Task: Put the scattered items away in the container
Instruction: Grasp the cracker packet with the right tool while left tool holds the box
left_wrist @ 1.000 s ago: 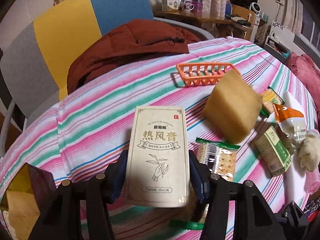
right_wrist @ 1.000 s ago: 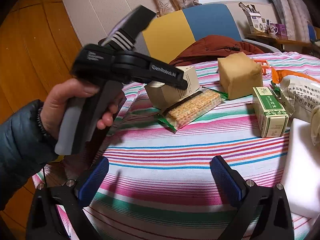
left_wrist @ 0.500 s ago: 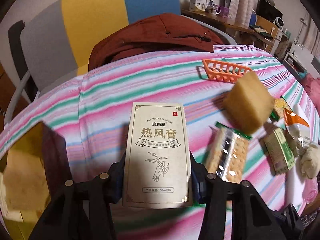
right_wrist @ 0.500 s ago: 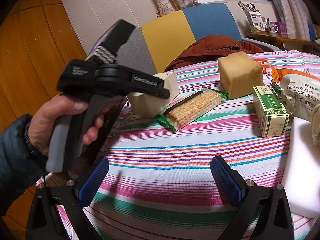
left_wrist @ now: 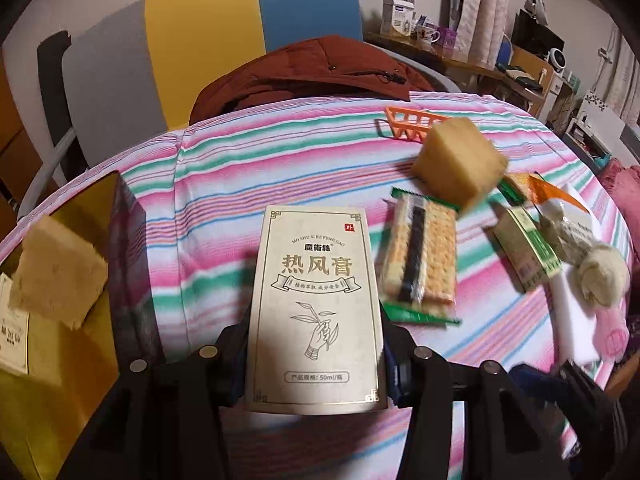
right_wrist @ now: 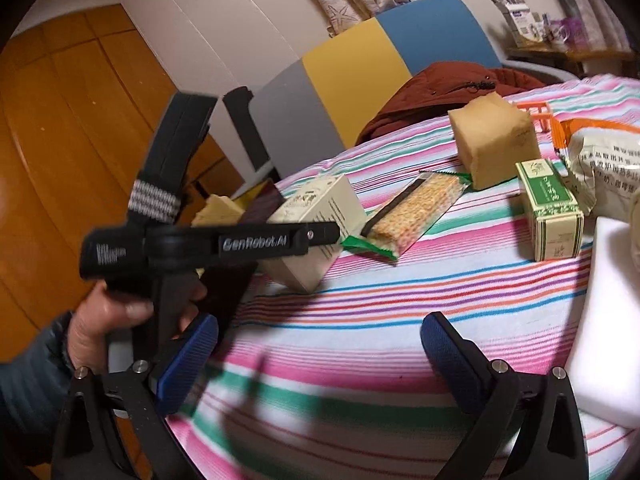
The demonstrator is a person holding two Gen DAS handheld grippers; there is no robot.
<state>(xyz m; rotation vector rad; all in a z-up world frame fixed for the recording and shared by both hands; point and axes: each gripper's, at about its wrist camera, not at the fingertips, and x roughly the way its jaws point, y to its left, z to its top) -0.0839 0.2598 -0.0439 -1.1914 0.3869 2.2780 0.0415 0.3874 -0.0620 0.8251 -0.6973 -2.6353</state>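
Note:
My left gripper [left_wrist: 314, 344] is shut on a cream carton with gold Chinese lettering [left_wrist: 314, 300] and holds it above the striped tablecloth, close to the table's left edge. The carton also shows in the right wrist view [right_wrist: 316, 220]. A dark-walled container [left_wrist: 80, 264] with a yellow inside sits at the left edge; a tan block [left_wrist: 56, 272] lies in it. My right gripper [right_wrist: 320, 360] is open and empty low over the cloth. A cracker pack [left_wrist: 420, 260], a tan wrapped block [left_wrist: 458, 164] and a green box [left_wrist: 526, 248] lie on the table.
An orange basket [left_wrist: 404, 124] stands at the back of the table. A white foam slab [right_wrist: 612, 320], a printed bag [right_wrist: 604, 168] and a plush toy [left_wrist: 600, 276] lie at the right. A chair with a rust jacket [left_wrist: 316, 72] stands behind the table.
My left gripper has carried the cream carton leftward, toward the container at the table's left edge. More of the container's inside shows now. The right gripper has stayed put.

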